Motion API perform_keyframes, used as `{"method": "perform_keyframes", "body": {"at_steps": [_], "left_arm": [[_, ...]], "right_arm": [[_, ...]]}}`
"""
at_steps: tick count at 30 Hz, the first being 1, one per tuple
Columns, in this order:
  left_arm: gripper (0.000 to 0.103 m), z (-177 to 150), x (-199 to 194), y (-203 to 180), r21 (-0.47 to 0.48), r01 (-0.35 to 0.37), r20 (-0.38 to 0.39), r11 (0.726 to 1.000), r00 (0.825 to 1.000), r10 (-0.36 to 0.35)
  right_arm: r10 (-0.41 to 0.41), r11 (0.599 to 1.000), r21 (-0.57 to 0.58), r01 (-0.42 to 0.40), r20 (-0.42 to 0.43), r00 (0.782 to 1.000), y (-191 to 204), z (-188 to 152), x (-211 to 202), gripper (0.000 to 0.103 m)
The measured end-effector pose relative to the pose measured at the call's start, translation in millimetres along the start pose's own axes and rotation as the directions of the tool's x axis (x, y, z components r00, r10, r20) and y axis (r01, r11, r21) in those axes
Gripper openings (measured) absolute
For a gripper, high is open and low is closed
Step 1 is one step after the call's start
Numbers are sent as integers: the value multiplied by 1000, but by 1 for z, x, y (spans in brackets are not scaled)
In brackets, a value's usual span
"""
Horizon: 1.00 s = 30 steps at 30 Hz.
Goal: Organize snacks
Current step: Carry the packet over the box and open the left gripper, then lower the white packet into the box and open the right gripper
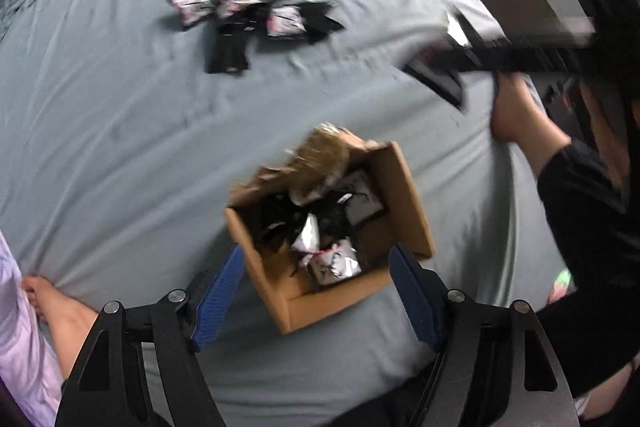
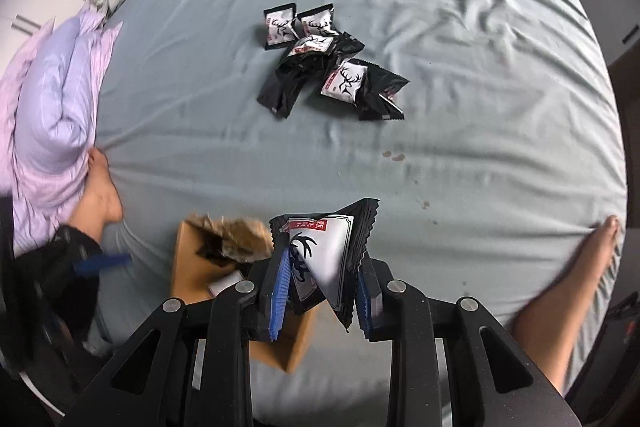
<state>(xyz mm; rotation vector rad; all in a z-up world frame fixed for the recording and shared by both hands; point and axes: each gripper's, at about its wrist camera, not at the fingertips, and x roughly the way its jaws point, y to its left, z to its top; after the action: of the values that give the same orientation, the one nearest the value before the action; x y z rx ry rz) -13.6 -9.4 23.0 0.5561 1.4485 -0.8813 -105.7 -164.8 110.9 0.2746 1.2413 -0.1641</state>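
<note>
A cardboard box [image 1: 332, 239] sits on the bed [image 1: 120, 147], directly below the left claw [image 1: 316, 291], whose two fingers stand one on each side of the box without touching it. Several snack packets [image 1: 332, 259] lie inside the box. Farther up the bed, well apart from the box, a cluster of loose packets [image 2: 328, 63] lies in a heap — some overlapping others. The right claw [image 2: 320, 287] holds one packet [image 2: 324, 259] between its fingers, above the bed and just to the right of the box [image 2: 192, 259] in its own view. A bare foot [image 2: 580, 267] rests on the bed's right edge; bunched bedding [image 2: 52, 99] lies at the left edge.
</note>
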Motion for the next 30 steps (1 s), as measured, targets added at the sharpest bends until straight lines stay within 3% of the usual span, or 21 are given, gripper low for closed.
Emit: {"method": "perform_keyframes", "body": {"at_steps": [5,10,17,24,28,29,30], "left_arm": [[81,11,-20,51,-186,48,72,981,997,-35],[81,10,-20,75,-278,118,76,953,992,-101],[82,4,-10,77,-264,39,71,964,997,-21],[83,1,4,89,-303,39,32,952,999,-31],[83,0,10,92,-311,28,13,950,1000,-25],[83,0,11,91,-309,23,9,951,1000,-21],[83,1,12,90,-306,20,7,952,1000,-19]], "right_arm": [[9,1000,5,-9,-30,1000,6,-11,-3,26],[-14,999,-51,11,-46,999,26,-19,-4,26],[44,996,-69,-54,-134,990,45,-27,7,27],[100,995,4,-102,-261,960,54,-24,36,27],[113,992,94,-89,-289,951,42,-19,49,28],[118,989,117,-87,-288,950,37,-17,51,32],[126,986,142,-88,-284,951,34,-16,52,42]]}}
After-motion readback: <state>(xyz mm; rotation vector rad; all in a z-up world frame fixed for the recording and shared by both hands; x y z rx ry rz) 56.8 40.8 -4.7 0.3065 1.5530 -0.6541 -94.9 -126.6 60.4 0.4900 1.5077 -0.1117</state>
